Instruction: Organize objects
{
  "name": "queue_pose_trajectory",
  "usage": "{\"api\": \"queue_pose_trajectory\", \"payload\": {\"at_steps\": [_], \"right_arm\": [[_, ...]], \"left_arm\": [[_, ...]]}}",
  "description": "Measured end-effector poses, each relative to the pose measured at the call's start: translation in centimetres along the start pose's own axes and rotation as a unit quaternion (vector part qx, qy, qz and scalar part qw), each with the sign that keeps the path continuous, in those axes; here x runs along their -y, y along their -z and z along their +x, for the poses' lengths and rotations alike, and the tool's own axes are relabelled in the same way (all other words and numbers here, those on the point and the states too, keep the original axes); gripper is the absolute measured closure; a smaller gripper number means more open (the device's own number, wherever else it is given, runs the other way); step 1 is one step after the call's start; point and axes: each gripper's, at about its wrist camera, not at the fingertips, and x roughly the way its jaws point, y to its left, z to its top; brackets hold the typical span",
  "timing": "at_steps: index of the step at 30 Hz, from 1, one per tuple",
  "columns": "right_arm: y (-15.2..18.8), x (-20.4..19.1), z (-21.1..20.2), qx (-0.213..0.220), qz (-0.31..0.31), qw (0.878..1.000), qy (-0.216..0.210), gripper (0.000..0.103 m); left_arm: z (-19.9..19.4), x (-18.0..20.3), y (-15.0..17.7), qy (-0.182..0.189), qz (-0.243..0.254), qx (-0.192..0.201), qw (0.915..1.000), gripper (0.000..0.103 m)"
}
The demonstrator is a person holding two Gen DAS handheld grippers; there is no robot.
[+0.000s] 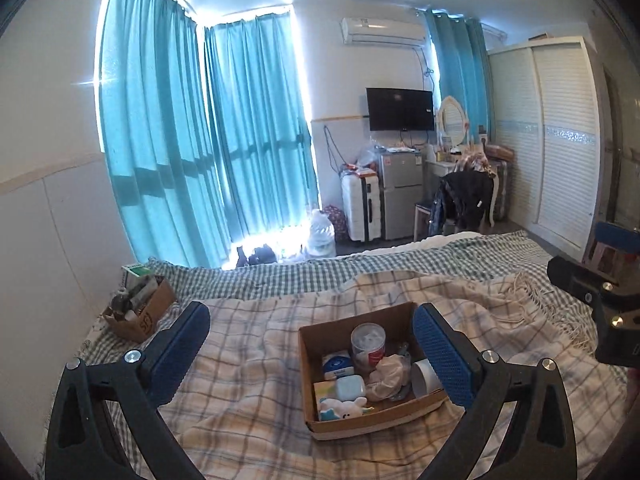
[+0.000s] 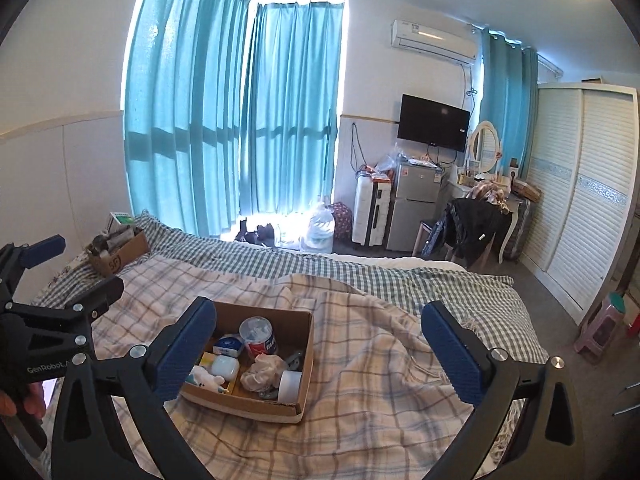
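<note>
An open cardboard box (image 1: pixel 316 360) sits on the plaid blanket on the bed; it also shows in the right wrist view (image 2: pixel 306 360). It holds a clear round jar with a red label (image 1: pixel 368 344), a small blue and white box (image 1: pixel 338 364), a pale blue case (image 1: pixel 350 386), a white plush toy (image 1: pixel 346 406), a crumpled beige cloth (image 1: pixel 386 374) and a white cup on its side (image 1: pixel 424 378). My left gripper (image 1: pixel 316 340) is open and empty above the box. My right gripper (image 2: pixel 320 332) is open and empty, hovering to the box's right.
A second cardboard box (image 1: pixel 142 312) with mixed items stands at the bed's far left by the wall. A checked sheet (image 1: pixel 280 280) covers the far bed. Beyond are curtains, a suitcase, a small fridge (image 1: pixel 400 196), a chair and a wardrobe.
</note>
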Motion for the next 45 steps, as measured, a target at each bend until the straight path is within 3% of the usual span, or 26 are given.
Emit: {"api": "queue_pose_trajectory", "payload": {"at_steps": [4,9,12,17,20,25,35,45], "right_arm": [[3.6,0.2,0.6,-0.010,0.018,1.000,0.005,0.000],[9.9,0.0,2.7,-0.051,0.026,0.998,-0.002,0.000],[12.1,-0.6,3.0,-0.051,0.009,0.999,-0.013,0.000],[12.3,-0.7,2.4,-0.028,0.005,1.000,-0.007,0.000],[11.9,0.2,2.0,-0.022,0.026,0.999,-0.006,0.000],[11.8,0.1,1.3,-0.010,0.006,1.000,0.005,0.000],[12.3,-0.5,1.8,-0.015,0.014,1.000,-0.015,0.000],[12.2,-0.3,1.7,-0.011,0.018,1.000,-0.006,0.000]], "left_arm": [[-0.6,-0.1,3.7,-0.017,-0.009,0.011,0.9997,0.000],[0.2,-0.8,8.8,-0.018,-0.044,-0.024,0.9986,0.000],[-0.3,-1.2,10.4,-0.009,-0.077,-0.037,0.9964,0.000],[-1.3,-0.3,10.1,-0.021,-0.043,-0.023,0.9986,0.000],[-1.2,-0.3,10.6,-0.008,-0.051,-0.021,0.9984,0.000],[0.0,-0.3,11.5,0.002,-0.071,-0.044,0.9965,0.000],[-0.3,-0.1,11.6,0.014,-0.070,-0.043,0.9965,0.000],[-0.3,0.0,11.8,0.022,-0.071,-0.048,0.9960,0.000]]}}
